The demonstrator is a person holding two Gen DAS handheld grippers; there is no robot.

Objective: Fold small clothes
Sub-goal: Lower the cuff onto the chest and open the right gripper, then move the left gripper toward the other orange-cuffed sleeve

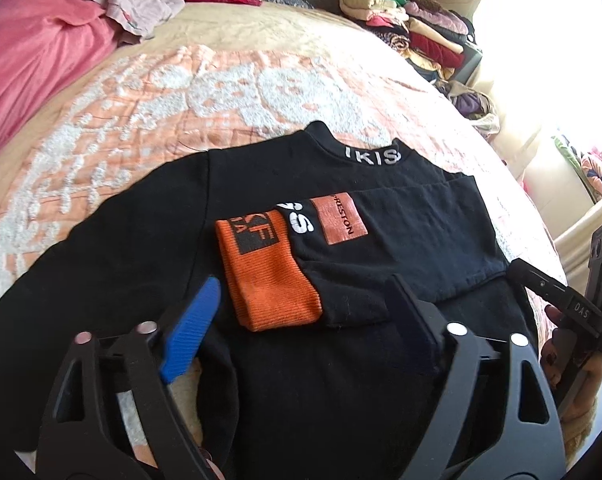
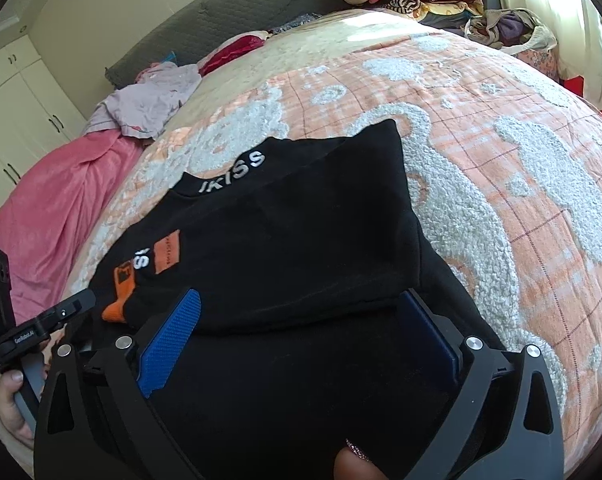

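Note:
A small black sweater (image 1: 261, 208) with white collar lettering lies on the bed. One sleeve with an orange cuff (image 1: 267, 276) is folded across its chest; the other sleeve stretches out to the left. My left gripper (image 1: 301, 308) is open just above the sweater's lower part, its fingers on either side of the orange cuff. In the right wrist view the sweater (image 2: 285, 240) has its right side folded over. My right gripper (image 2: 301, 320) is open over the sweater's hem, holding nothing. The right gripper's body shows at the left wrist view's right edge.
The bed has a peach and white patterned quilt (image 2: 501, 168). A pink blanket (image 1: 33, 56) and a lilac garment (image 1: 141, 0) lie at its far left. A stack of folded clothes (image 1: 405, 12) stands at the far right near a bright window.

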